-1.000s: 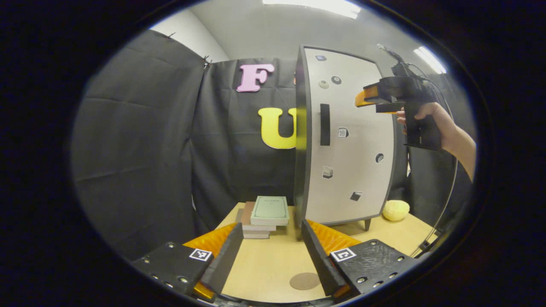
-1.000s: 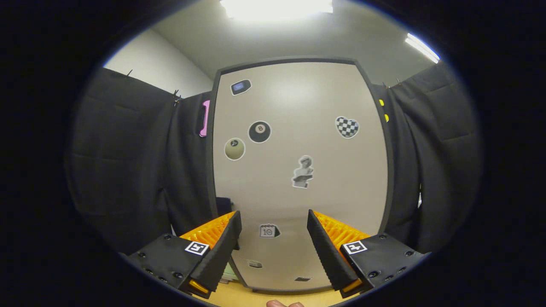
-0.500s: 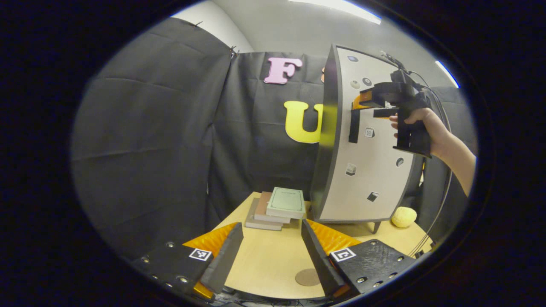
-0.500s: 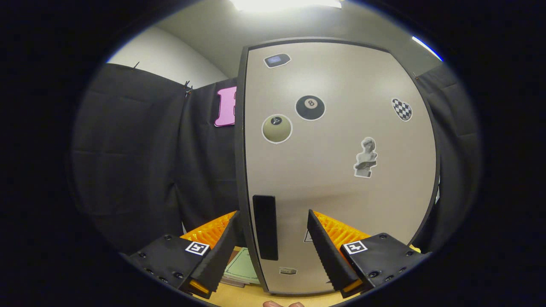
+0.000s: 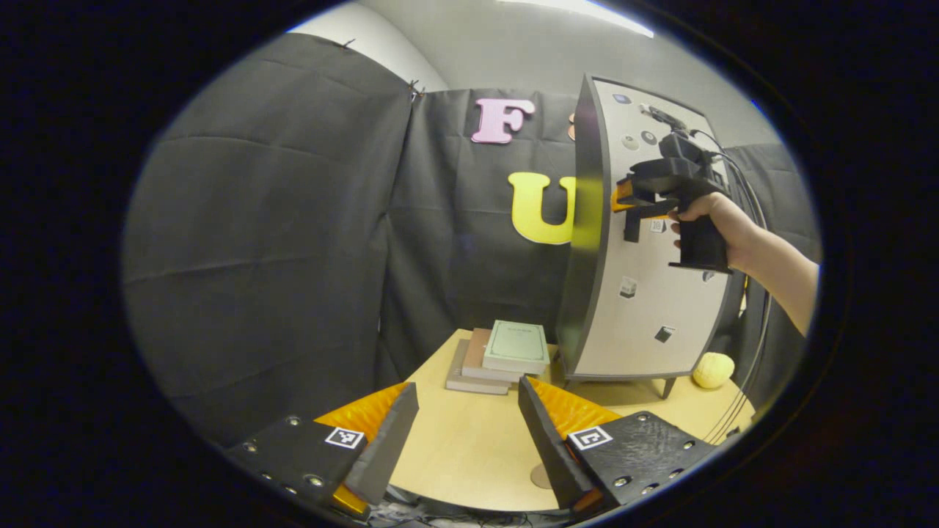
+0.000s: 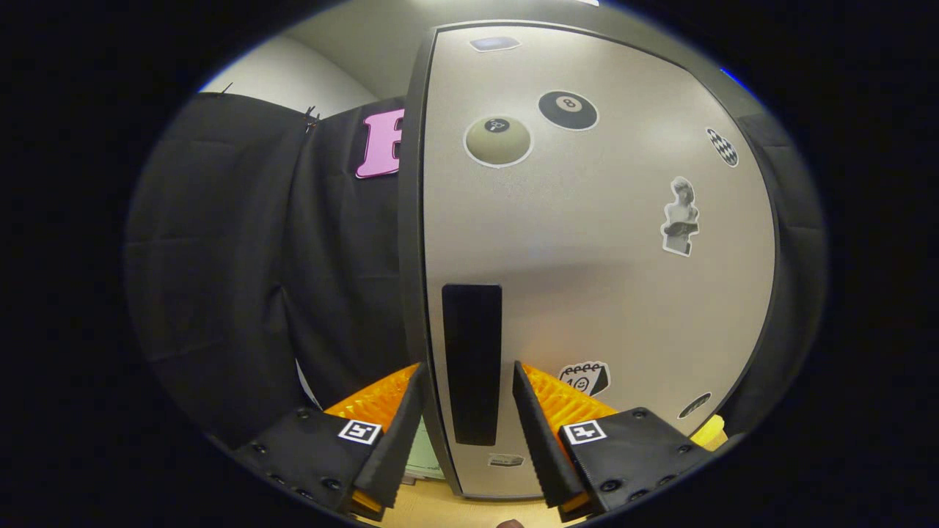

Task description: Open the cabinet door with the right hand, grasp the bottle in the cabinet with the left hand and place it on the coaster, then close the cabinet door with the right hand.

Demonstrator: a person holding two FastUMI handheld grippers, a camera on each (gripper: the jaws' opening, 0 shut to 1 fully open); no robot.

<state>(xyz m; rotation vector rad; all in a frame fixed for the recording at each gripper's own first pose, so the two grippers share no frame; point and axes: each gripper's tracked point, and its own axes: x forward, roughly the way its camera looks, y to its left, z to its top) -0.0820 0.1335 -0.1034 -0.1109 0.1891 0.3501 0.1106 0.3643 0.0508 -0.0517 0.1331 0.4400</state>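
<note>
The cabinet (image 5: 645, 249) stands on the wooden table (image 5: 469, 447) with its pale door (image 6: 601, 242) closed, so what is inside is hidden. A hand holds my right gripper (image 5: 623, 204) up against the door. In the right gripper view, the black vertical handle (image 6: 472, 363) sits between the fingers of the right gripper (image 6: 467, 375), which is open, with a small gap on each side. My left gripper (image 5: 466, 389) hovers open over the table's near edge with nothing in it. The round brown coaster (image 5: 540, 477) peeks out beside its right finger.
A stack of books (image 5: 505, 353) lies on the table to the left of the cabinet's foot. A yellow ball (image 5: 713, 369) rests to the right of the cabinet. Stickers dot the door. Bare tabletop lies between the books and the coaster.
My right gripper has moved down and in toward the door until the handle lies between its fingers, which have narrowed a little. The left gripper has drifted left and back, staying open.
</note>
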